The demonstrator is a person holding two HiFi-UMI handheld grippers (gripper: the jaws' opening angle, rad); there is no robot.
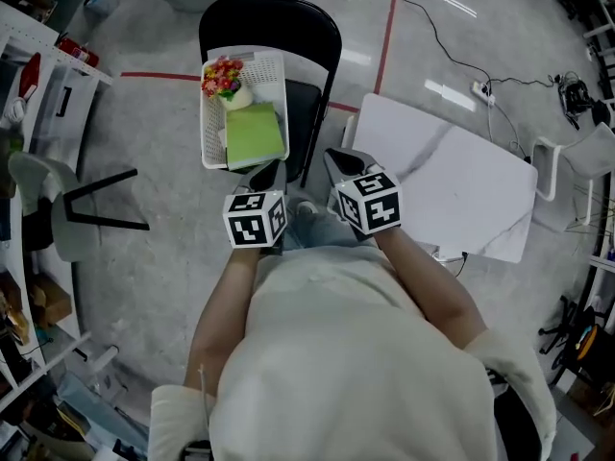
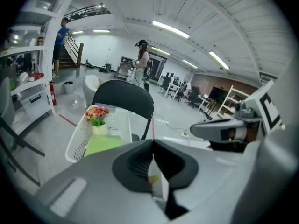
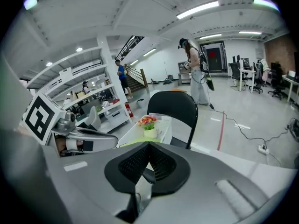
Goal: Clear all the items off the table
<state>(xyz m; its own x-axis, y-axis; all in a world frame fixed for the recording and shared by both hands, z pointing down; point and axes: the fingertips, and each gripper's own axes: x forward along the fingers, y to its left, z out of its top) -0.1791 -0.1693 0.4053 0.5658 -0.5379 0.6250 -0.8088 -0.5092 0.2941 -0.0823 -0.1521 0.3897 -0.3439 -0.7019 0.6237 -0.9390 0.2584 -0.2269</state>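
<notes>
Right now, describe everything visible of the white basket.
The white basket is rectangular and looks like plastic, with walls perforated by small holes. It stands upright on the seat of the black chair. Inside, a small pot of colourful flowers stands at the far end, and a flat green item lies at the near end.

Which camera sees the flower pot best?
The left gripper view: the white pot of colourful flowers shows side-on, blooms and pot, inside the white plastic basket. The head view looks down on the blooms; the right gripper view shows it smaller.
</notes>
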